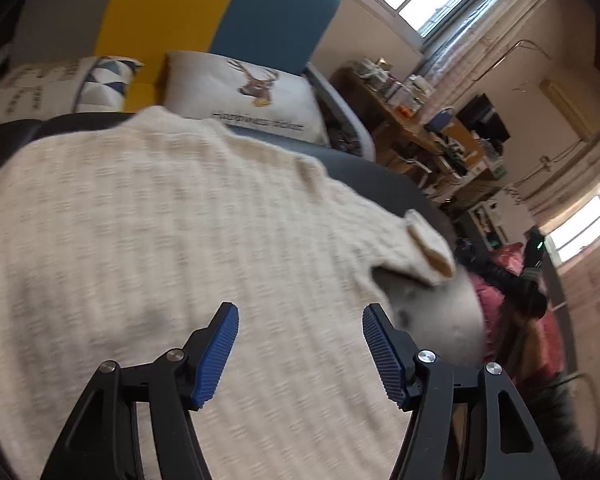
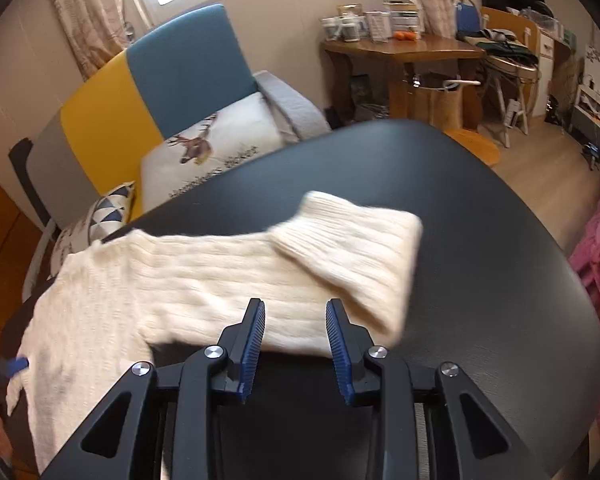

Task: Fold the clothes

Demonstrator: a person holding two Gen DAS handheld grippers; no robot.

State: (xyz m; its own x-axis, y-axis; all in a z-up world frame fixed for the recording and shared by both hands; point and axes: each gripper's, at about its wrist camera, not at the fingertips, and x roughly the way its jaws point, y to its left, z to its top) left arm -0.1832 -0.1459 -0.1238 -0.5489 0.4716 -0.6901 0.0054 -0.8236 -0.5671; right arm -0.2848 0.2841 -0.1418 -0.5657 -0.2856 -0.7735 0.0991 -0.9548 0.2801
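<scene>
while sweater [image 2: 204,280] lies beyond tips, both tongs [image 1: 300,354] [image 2: 296,344] spread, empty.

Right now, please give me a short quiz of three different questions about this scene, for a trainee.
1. True or false: the right gripper is clamped on the cream sweater.
2. Which surface does the sweater lie on? A) black table B) wooden desk C) sofa
3. Fill in: the pillow behind the table shows a ____ head.

Key: 1. False; both the right and the left gripper are open, nothing pinched. 2. A. 3. Deer.
</scene>
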